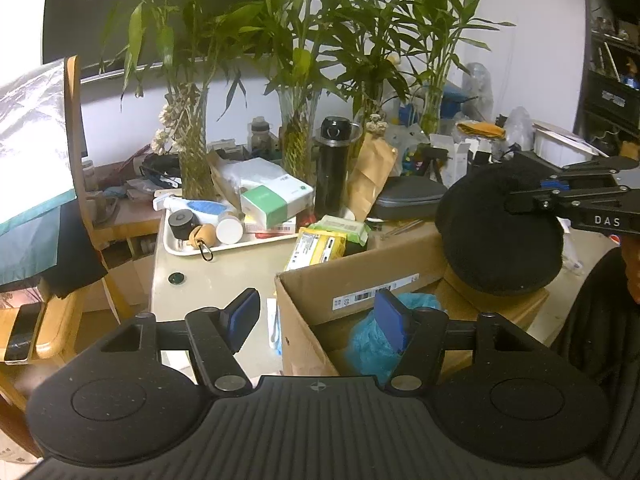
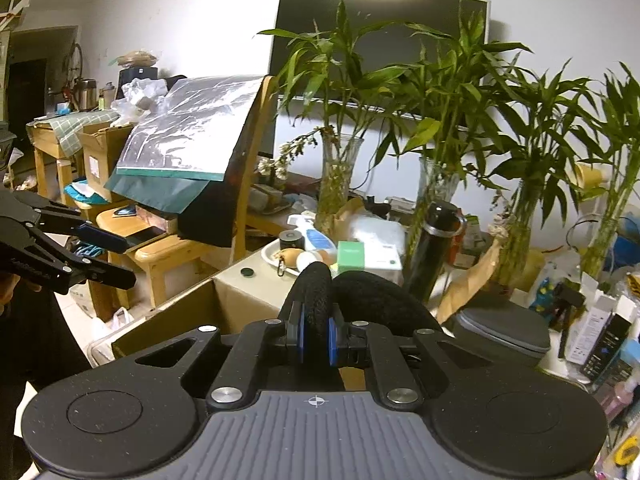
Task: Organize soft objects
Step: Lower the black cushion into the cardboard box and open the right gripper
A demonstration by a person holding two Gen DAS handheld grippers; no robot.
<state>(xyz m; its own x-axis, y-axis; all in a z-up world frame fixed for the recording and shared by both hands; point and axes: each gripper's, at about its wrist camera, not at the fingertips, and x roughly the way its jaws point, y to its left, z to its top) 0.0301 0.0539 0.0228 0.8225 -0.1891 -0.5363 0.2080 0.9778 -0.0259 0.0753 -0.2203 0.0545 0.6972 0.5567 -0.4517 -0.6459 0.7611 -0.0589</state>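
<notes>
My right gripper (image 2: 315, 340) is shut on the rim of a black fuzzy soft hat (image 2: 360, 296). In the left wrist view the hat (image 1: 496, 236) hangs over the far right corner of an open cardboard box (image 1: 360, 280), held by the right gripper (image 1: 520, 196). A blue crumpled soft cloth (image 1: 368, 340) lies inside the box. My left gripper (image 1: 320, 320) is open and empty, held above the box's near left side. It also shows in the right wrist view (image 2: 108, 256) at the left, open.
A cluttered table behind the box holds a white tray (image 1: 200, 246) of small items, a black flask (image 1: 334, 168), a yellow packet (image 1: 320, 246), a grey case (image 1: 408, 198) and glass vases of bamboo (image 1: 196, 160). A wooden chair (image 2: 176, 248) stands to the left.
</notes>
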